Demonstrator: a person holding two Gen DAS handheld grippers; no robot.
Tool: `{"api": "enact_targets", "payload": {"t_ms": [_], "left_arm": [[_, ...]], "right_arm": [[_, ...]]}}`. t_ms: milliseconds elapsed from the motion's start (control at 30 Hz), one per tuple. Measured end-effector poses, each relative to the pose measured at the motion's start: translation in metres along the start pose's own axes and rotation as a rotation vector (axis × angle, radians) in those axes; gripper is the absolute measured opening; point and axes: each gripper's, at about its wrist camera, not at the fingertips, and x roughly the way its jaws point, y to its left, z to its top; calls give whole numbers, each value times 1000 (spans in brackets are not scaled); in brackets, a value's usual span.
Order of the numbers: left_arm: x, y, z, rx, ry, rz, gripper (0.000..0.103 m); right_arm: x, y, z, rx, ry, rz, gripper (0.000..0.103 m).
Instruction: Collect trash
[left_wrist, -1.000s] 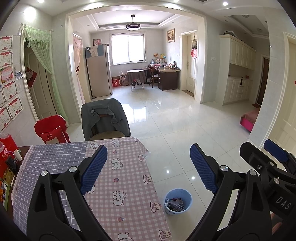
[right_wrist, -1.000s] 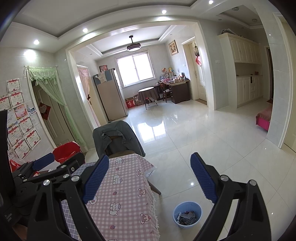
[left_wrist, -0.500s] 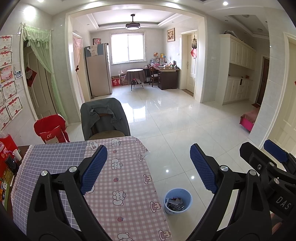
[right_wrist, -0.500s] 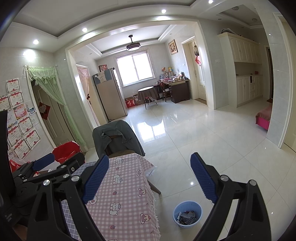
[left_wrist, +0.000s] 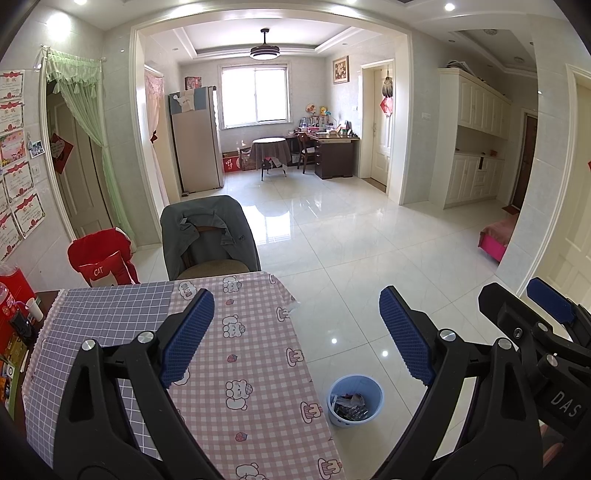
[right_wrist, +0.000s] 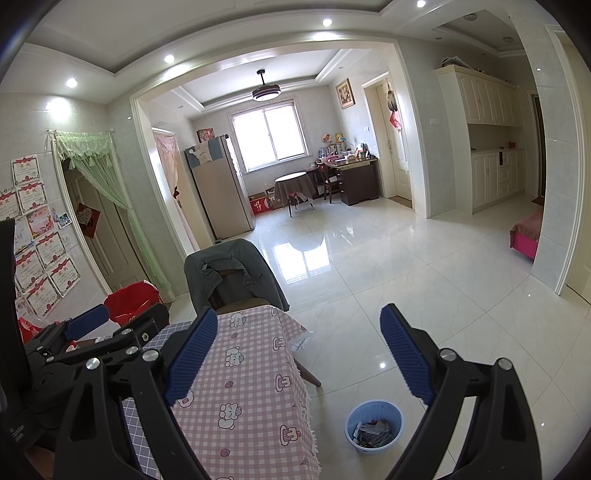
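Observation:
A small blue bin (left_wrist: 355, 400) with crumpled wrappers inside stands on the tiled floor beside the table; it also shows in the right wrist view (right_wrist: 373, 425). My left gripper (left_wrist: 295, 334) is open and empty, held above the table's right edge. My right gripper (right_wrist: 298, 352) is open and empty, also above the table edge. The right gripper shows at the right edge of the left wrist view (left_wrist: 532, 325); the left gripper shows at the left of the right wrist view (right_wrist: 96, 339). No loose trash shows on the tablecloth.
The table carries a pink checked cloth (left_wrist: 251, 354) and a grey grid cloth (left_wrist: 99, 325). A chair draped with a grey jacket (left_wrist: 207, 236) stands at the far end. A red cushioned seat (left_wrist: 101, 260) and red items (left_wrist: 14, 306) are at left.

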Motion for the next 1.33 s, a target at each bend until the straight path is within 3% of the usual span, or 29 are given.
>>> {"api": "enact_targets", "payload": {"t_ms": [1000,1333], "left_arm": [[8,6,-10,-3,19,-4,90],[33,24,-30,-26,128,7,93]], "right_arm": [[2,4,-5,5,12,4,88],[13,22,-28,8,78,5,89]]}}
